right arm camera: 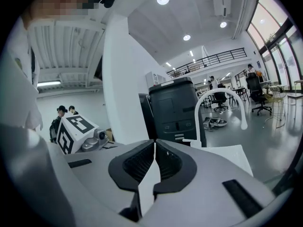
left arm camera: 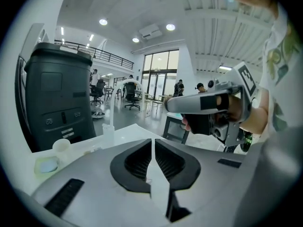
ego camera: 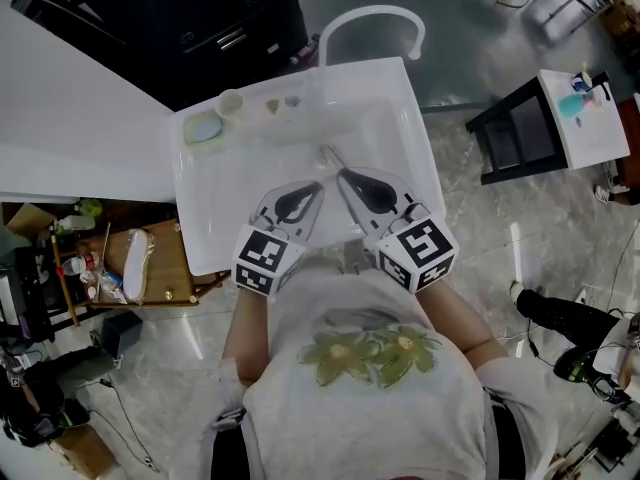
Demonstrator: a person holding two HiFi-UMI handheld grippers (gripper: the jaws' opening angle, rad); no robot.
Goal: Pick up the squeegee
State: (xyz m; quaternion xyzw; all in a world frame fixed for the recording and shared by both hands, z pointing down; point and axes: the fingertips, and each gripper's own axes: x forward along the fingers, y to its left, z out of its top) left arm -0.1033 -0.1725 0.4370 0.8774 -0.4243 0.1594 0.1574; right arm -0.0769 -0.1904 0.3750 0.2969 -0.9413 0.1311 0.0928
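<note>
I cannot make out a squeegee for sure in any view. A thin grey thing (ego camera: pixel 329 155) lies in the white basin (ego camera: pixel 400 118) just beyond the gripper tips, too small to name. My left gripper (ego camera: pixel 318 185) (left arm camera: pixel 152 141) and right gripper (ego camera: pixel 341 173) (right arm camera: pixel 155 144) hover side by side over the basin's near half. Both have their jaws pressed together with nothing between them. The left gripper view shows the right gripper (left arm camera: pixel 208 103) in a hand to its right. The right gripper view shows the left gripper's marker cube (right arm camera: pixel 75 129) to its left.
A white arched tap (ego camera: pixel 370 18) stands at the basin's far edge. A pale blue pad (ego camera: pixel 205 128), a white cup (ego camera: pixel 231 101) and two small bits (ego camera: pixel 272 106) sit on the far left ledge. A black cabinet (ego camera: pixel 200 18) stands behind, a side table (ego camera: pixel 560 118) at right.
</note>
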